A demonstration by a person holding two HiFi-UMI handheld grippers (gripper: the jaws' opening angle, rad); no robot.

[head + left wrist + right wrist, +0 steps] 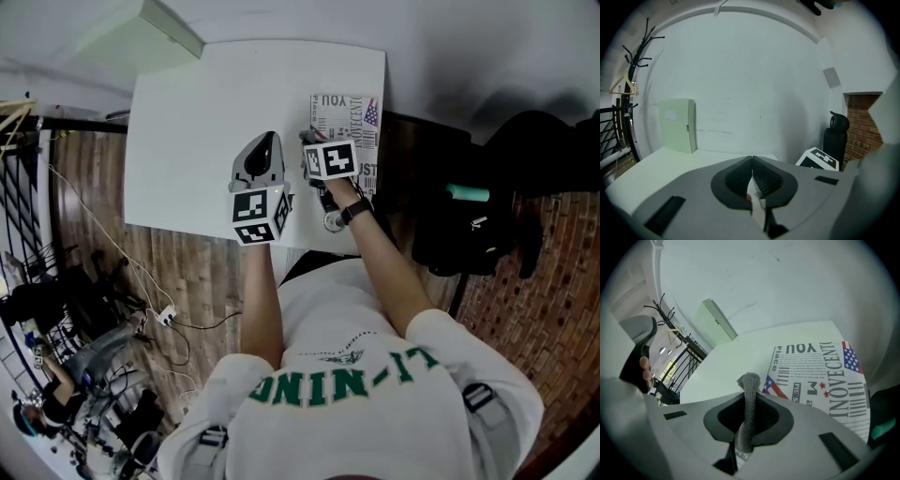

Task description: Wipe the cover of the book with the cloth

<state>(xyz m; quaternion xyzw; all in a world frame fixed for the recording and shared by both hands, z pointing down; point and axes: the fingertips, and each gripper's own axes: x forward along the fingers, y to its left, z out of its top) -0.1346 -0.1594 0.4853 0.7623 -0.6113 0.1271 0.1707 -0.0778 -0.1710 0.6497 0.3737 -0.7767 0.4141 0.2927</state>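
Note:
The book, its cover printed like a newspaper with a small flag, lies flat at the right side of the white table. My right gripper hovers over the book's near left part, shut on a grey knitted cloth that stands up as a folded strip between the jaws. Ahead and to the right of those jaws spreads the book cover. My left gripper sits just left of the book, over bare table. Its jaws are pressed together and point at the wall.
A pale green box stands at the table's far left corner, also in the left gripper view. A black bag rests right of the table. Cables and a railing lie left on the wooden floor.

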